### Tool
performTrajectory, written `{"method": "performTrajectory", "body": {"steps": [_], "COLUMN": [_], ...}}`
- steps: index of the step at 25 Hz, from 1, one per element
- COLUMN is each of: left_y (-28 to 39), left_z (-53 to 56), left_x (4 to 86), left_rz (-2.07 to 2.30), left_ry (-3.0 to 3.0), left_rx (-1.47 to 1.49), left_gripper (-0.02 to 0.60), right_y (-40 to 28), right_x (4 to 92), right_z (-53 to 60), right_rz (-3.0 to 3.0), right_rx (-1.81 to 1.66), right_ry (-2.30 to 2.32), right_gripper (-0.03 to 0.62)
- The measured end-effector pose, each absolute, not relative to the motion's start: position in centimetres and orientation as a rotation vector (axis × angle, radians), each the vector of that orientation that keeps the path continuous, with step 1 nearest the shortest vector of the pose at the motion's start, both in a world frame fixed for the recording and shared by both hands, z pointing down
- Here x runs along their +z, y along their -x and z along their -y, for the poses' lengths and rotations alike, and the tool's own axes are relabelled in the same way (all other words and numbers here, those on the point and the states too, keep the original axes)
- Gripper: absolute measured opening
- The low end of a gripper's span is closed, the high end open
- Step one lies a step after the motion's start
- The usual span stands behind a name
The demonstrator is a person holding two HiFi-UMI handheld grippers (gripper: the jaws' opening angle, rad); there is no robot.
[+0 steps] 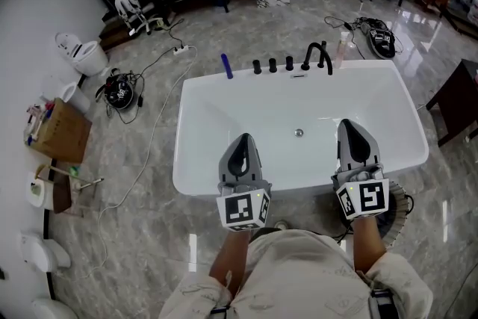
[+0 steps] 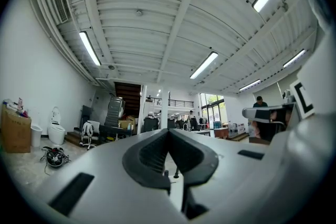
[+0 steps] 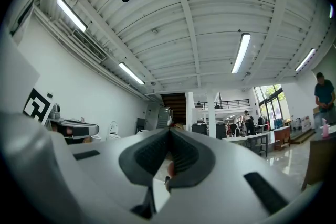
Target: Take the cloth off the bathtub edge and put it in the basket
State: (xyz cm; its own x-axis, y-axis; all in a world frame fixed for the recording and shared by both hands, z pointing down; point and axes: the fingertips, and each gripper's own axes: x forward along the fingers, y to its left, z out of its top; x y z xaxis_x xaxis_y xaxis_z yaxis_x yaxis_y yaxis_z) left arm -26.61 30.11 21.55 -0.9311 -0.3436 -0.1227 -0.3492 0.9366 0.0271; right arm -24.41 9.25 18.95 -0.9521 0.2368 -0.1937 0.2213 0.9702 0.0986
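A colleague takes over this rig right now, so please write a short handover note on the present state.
Left tongs: shut, empty, above the near rim of the bathtub.
Right tongs: shut, empty, beside them.
No cloth visible on the tub edges or in the tongs.
The basket is probably the dark round thing on the floor by the Right tongs, mostly hidden.
Done: cannot tell. Left: find the cloth; check the basket first.
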Motion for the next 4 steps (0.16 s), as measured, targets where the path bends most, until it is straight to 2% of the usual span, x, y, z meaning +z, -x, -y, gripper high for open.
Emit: {"method": "performTrajectory", "body": {"steps": [4], "left_y": [26.57], "left_z": [-29.85], "left_x": [21.76], "left_rz": [-2.978], "left_ry": [0.566], "left_rx": [0.096], "left_gripper": [0.002], "right_y": [24.4], "right_x": [19.09], "right_z": [-9.19], "right_rz": [-2.914], "right_rx": [0.112], "right_ry": [-0.339], "right_gripper": [-0.012]}}
